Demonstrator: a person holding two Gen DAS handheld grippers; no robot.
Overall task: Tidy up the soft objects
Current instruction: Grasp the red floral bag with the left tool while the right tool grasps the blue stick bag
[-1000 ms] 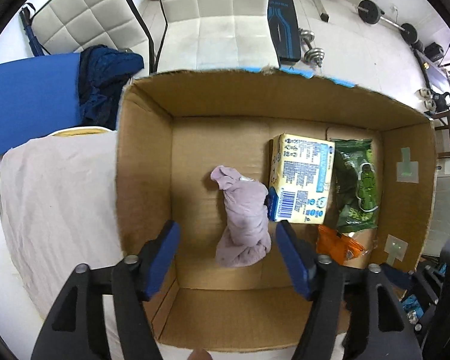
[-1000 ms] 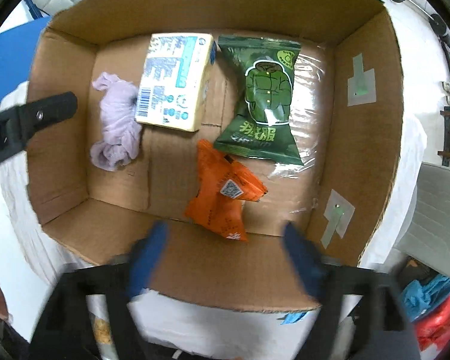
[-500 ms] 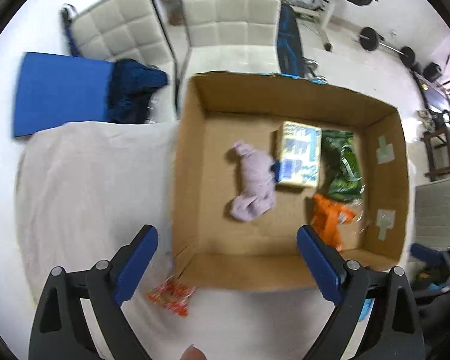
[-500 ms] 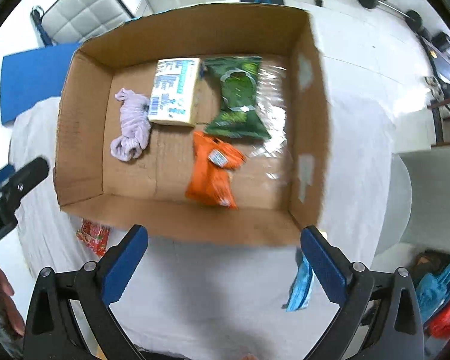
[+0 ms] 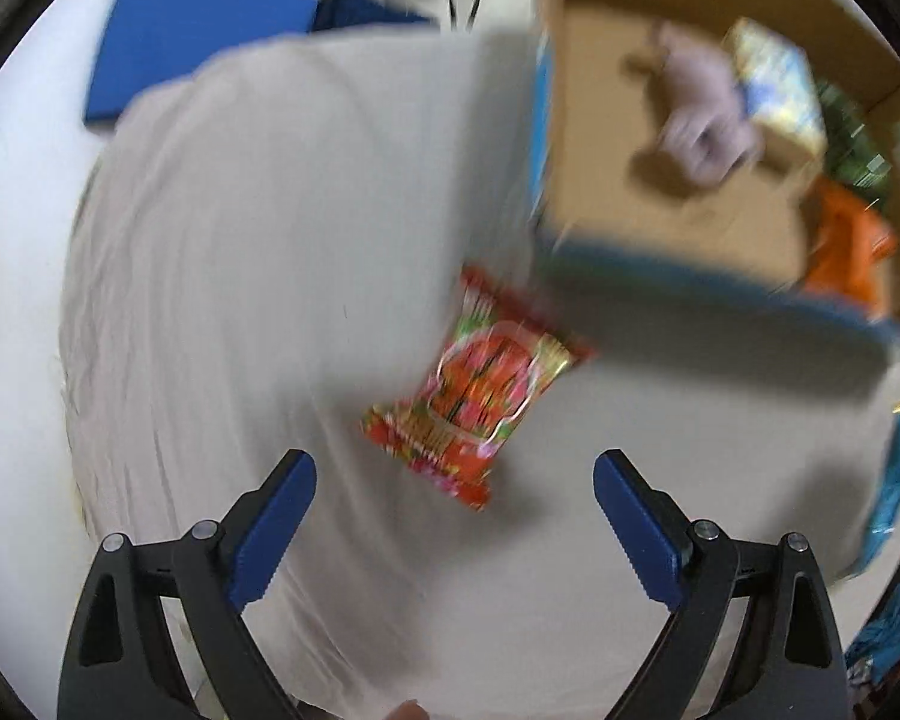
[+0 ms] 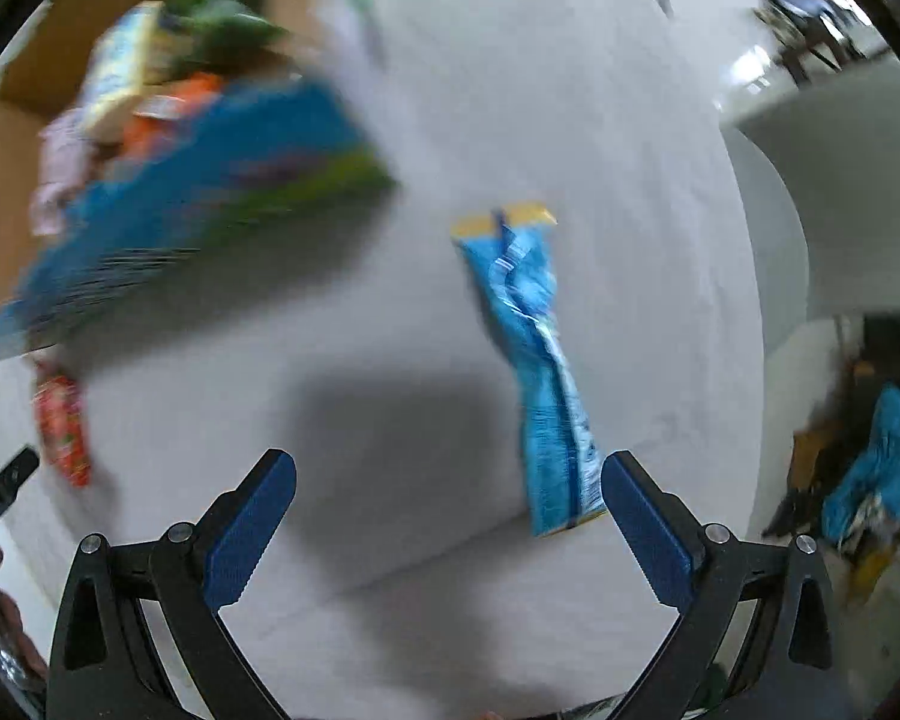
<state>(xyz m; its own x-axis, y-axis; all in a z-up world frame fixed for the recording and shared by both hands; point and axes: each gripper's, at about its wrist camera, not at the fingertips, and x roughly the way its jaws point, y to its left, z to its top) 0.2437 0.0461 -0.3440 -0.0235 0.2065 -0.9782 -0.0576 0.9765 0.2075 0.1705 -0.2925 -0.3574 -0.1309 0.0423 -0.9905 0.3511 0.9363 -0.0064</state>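
Note:
A red snack packet (image 5: 477, 393) lies on the white cloth just outside the cardboard box (image 5: 678, 228); my left gripper (image 5: 453, 516) hangs over it, open and empty. Inside the box lie a lilac cloth (image 5: 699, 120), a yellow pack (image 5: 777, 87), a green bag (image 5: 852, 138) and an orange packet (image 5: 846, 240). In the right wrist view a blue packet (image 6: 537, 360) lies on the cloth, close to the right finger of my open, empty right gripper (image 6: 447, 516). The red snack packet (image 6: 60, 429) shows at the far left there. Both views are blurred.
The box's printed blue outer wall (image 6: 198, 198) stands at upper left in the right wrist view. A blue pad (image 5: 192, 36) and white padded chairs lie beyond the table. The cloth-covered table (image 6: 570, 90) drops off at right, with clutter (image 6: 882, 462) on the floor.
Both grippers pulled back from above the box to the cloth in front of it. The left jaws spread wider after leaving the lilac cloth in the box. The red and blue packets came into view.

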